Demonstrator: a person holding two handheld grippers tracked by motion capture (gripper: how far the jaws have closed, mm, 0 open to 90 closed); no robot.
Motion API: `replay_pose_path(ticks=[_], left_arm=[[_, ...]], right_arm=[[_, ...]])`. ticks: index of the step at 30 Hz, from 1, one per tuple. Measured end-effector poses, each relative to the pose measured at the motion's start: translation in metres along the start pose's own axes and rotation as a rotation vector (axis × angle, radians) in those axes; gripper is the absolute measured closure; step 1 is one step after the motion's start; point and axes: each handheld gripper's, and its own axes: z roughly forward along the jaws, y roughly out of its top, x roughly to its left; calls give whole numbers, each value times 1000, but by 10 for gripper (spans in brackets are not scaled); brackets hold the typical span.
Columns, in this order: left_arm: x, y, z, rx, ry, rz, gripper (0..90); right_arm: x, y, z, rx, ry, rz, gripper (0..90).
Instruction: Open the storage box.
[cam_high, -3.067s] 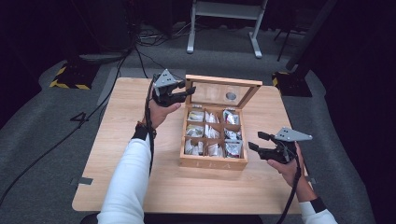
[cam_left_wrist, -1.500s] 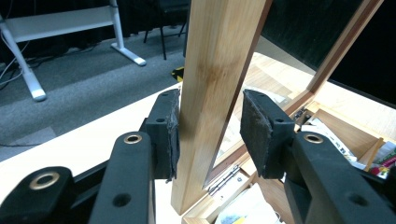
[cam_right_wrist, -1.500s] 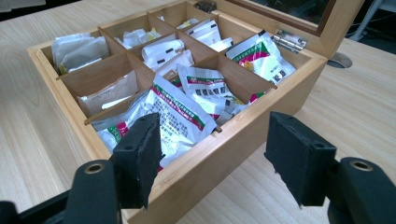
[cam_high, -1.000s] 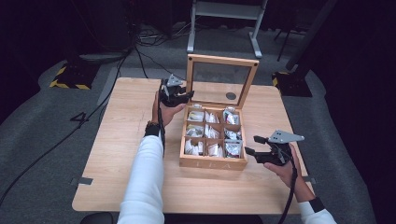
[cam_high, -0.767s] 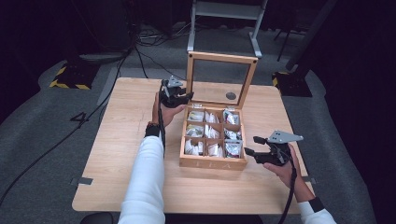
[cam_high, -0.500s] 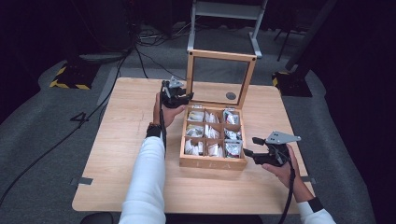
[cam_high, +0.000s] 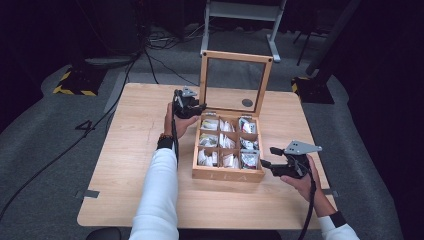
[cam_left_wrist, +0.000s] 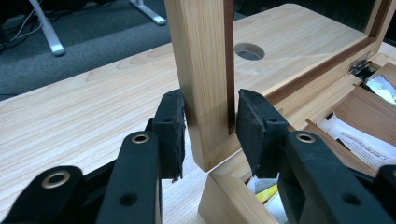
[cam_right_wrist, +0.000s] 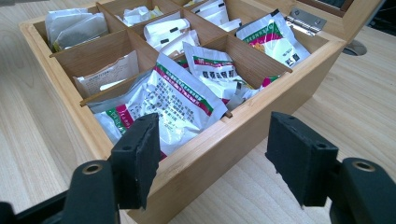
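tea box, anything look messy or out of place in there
Mostly tidy. In the tea box, the green-and-red sachet nearest the right gripper lies across a divider and pokes above the rim instead of sitting in its compartment. The lid stands upright, undamaged.

The box (cam_high: 227, 172) sits mid-desk (cam_high: 125, 170), its lid (cam_high: 235, 57) upright along the 12 o'clock edge. Packets (cam_high: 248, 159) lie in its compartments. The left gripper (cam_high: 197, 107) is at the box's 10 o'clock corner — the right gripper (cam_high: 266, 157) at 4 o'clock.
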Motion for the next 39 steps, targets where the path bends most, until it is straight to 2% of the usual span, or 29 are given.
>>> replay_pose_path(ticks=[6, 7, 11, 17, 19, 20, 21, 23, 28, 32, 33, 35, 37, 39], left_arm=[[0, 6, -10, 3, 21, 33, 637], [0, 6, -12, -6, 15, 31, 650], [-1, 12, -27, -18, 5, 67, 652], [-5, 14, -55, -41, -3, 108, 610], [-5, 12, -65, -41, -33, 117, 579], [-5, 11, -68, -35, -31, 133, 555], [-7, 9, -73, -18, -9, 158, 538], [-7, 4, -81, 12, -7, 199, 529], [-4, -13, -103, 23, -5, 197, 468], [-6, -31, -113, 63, 13, 232, 414], [-7, -36, -114, 80, 3, 233, 400], [-11, -46, -116, 99, 12, 251, 349], [-14, -57, -119, 107, -5, 258, 338], [-18, -66, -120, 128, 2, 277, 310]], right_arm=[[0, 0, -1, -6, -4, -3, 356], [0, 1, -1, -10, -3, -3, 356], [0, 1, -2, -15, -5, -6, 357], [0, 6, -5, -32, -5, -3, 359], [-1, 7, -6, -41, -5, 1, 361], [-1, 8, -7, -44, -3, 3, 362], [-1, 9, -7, -46, -1, 5, 363], [-1, 11, -7, -46, -1, 0, 370], [-1, 16, -7, -63, 6, -9, 404], [-1, 20, -3, -56, 34, -10, 413], [-1, 22, -2, -49, 42, -9, 413], [-3, 23, 2, -34, 45, -12, 414], [-7, 24, 7, -14, 69, 5, 414], [-10, 24, 12, 2, 72, 8, 416]])
